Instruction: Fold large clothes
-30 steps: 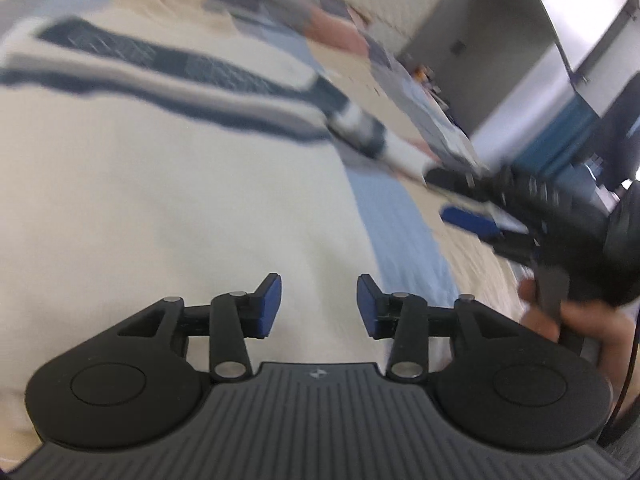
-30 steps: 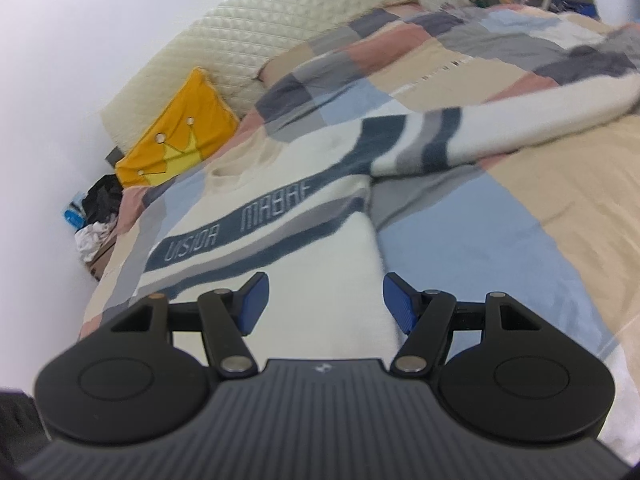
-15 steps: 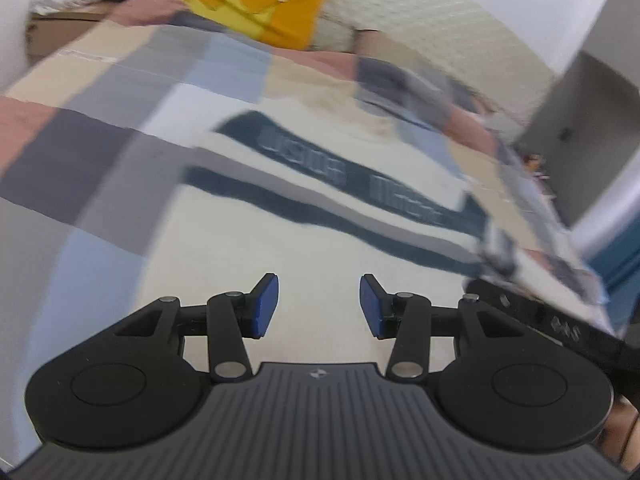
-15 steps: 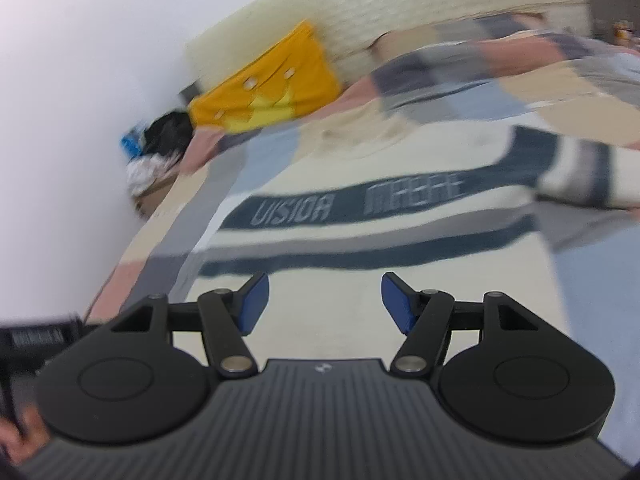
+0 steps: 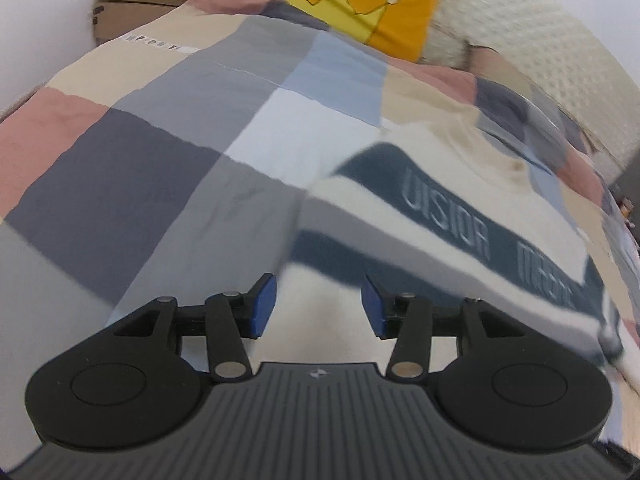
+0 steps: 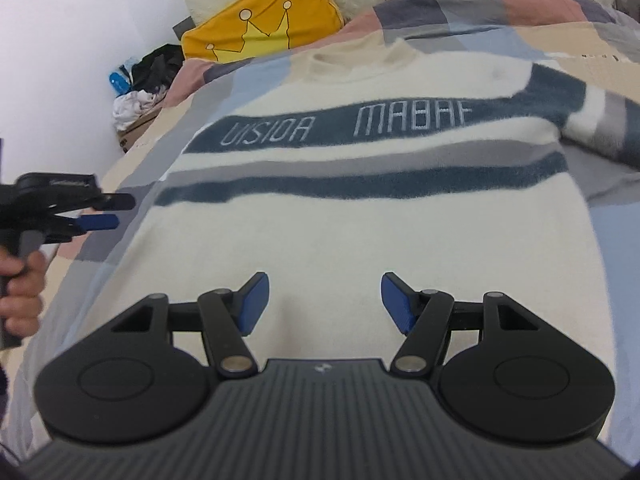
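From the left wrist, the left claw [image 5: 316,308] hangs above the bed, its 2 blue pads [image 5: 262,306] apart and still widening, with nothing between them. The sweater [image 5: 460,216], cream with dark blue and grey stripes and pale lettering, lies ahead and to the right of this claw; its near left edge runs right under the gap between the pads. To the claw's left and ahead spreads the patchwork blanket [image 5: 168,152] in grey, pink, beige and pale blue squares. Far ahead sits a yellow pillow [image 5: 360,4] with a crown drawing, and at the far left a cardboard box [image 5: 132,12] with crumpled cloth on top.

From the right wrist, the right claw [image 6: 322,304] is spread wide and empty above the sweater's [image 6: 360,216] lower cream part. The garment lies flat, front up, stretching ahead of the claw to its collar; 1 sleeve runs off to the far right. Left of this claw, the left claw [image 6: 110,212] points toward the sweater's left edge, held by a hand [image 6: 20,292]. The yellow pillow [image 6: 260,20] rests far ahead on the left.
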The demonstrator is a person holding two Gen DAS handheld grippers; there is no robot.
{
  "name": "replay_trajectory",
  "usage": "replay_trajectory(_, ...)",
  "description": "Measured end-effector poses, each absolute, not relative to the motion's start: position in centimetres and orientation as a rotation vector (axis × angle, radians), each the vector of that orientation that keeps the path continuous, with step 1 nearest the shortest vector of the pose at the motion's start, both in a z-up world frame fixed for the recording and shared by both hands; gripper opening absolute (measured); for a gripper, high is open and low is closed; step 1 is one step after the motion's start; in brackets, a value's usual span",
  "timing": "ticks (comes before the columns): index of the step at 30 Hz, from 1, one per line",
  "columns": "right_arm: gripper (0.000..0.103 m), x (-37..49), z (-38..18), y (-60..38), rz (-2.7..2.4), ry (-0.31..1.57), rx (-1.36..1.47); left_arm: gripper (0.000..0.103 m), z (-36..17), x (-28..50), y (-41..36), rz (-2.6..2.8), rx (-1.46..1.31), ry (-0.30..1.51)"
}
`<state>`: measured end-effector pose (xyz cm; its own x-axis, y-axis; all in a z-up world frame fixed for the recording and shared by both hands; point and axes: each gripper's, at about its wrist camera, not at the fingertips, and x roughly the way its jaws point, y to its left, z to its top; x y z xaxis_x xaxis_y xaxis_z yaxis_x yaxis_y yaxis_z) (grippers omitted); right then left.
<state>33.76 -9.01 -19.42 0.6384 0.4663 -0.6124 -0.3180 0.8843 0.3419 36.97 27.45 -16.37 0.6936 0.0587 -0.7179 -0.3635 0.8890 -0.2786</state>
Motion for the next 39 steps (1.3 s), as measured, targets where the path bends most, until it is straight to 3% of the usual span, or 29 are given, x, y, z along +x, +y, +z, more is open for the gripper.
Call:
replay_trajectory(2,0.065,34.2,-19.8,-9.0,0.447,0.752,0.217,0.063,-17.2,38.6,28.0,0.257,-0.436,0.768)
replay_trajectory(10,0.065,36.0,-20.9,-8.4,0.427,0.761,0.235,0.068,-20.0,43.5,31.0,0.306,-0.479,0.733)
replay_trajectory(19,0.066,36.4,-21.0,-8.1,0.411,0.762,0.256,0.067,-22.5,47.1,32.8,0.213,-0.695,0.692)
replay_trajectory(21,0.065,36.5,-21.0,-8.1,0.408,0.762,0.259,0.064,-22.7,47.6,32.4,0.204,-0.712,0.679)
replay_trajectory(23,0.065,36.5,-21.0,-8.2,0.404,0.760,0.262,0.036,-22.5,48.3,31.8,0.189,-0.695,0.685)
replay_trajectory(26,0.065,36.6,-21.0,-8.2,0.401,0.760,0.275,0.022,-21.1,48.8,30.1,0.196,-0.557,0.698)
replay_trajectory(33,0.066,36.4,-20.6,-8.7,0.397,0.754,0.295,0.018,-15.9,47.8,26.3,0.094,-0.409,0.653)
replay_trajectory(39,0.066,36.5,-19.9,-10.7,0.339,0.739,0.374,0.017,-11.8,47.1,18.5,-0.084,-0.322,0.672)
